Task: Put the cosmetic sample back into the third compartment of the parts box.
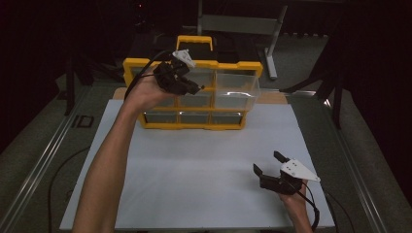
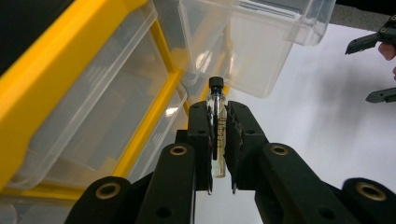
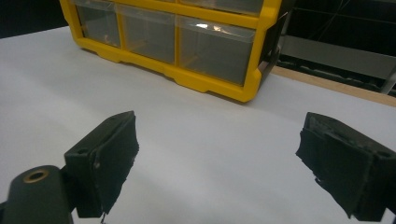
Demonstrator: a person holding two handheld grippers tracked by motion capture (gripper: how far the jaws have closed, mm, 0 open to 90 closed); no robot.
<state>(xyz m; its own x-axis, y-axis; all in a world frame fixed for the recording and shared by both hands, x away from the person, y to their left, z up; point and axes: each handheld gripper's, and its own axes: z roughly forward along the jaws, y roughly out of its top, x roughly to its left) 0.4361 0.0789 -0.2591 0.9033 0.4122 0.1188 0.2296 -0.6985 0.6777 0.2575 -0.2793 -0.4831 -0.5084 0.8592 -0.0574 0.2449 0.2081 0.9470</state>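
A small clear glass vial [image 2: 217, 126] with a black cap is clamped between the jaws of my left gripper [image 2: 218, 122], cap pointing away from me. In the high view the left gripper [image 1: 194, 88] is raised in front of the yellow drawer cabinet [image 1: 130, 65], at its upper rows. One clear drawer [image 1: 235, 92] at the cabinet's right side is pulled out; in the left gripper view this drawer [image 2: 261, 42] hangs just beyond the vial's cap. My right gripper [image 1: 268, 162] rests low over the white tabletop [image 1: 204, 165] near the front right, jaws wide apart with nothing between them [image 3: 217, 163].
The cabinet [image 3: 259, 56] stands at the far middle of the white board, with several clear drawers in yellow framing and a yellow handle [image 1: 194, 40] on top. A metal stand [image 1: 243, 24] rises behind it. Metal rails [image 1: 43, 160] run along both table sides.
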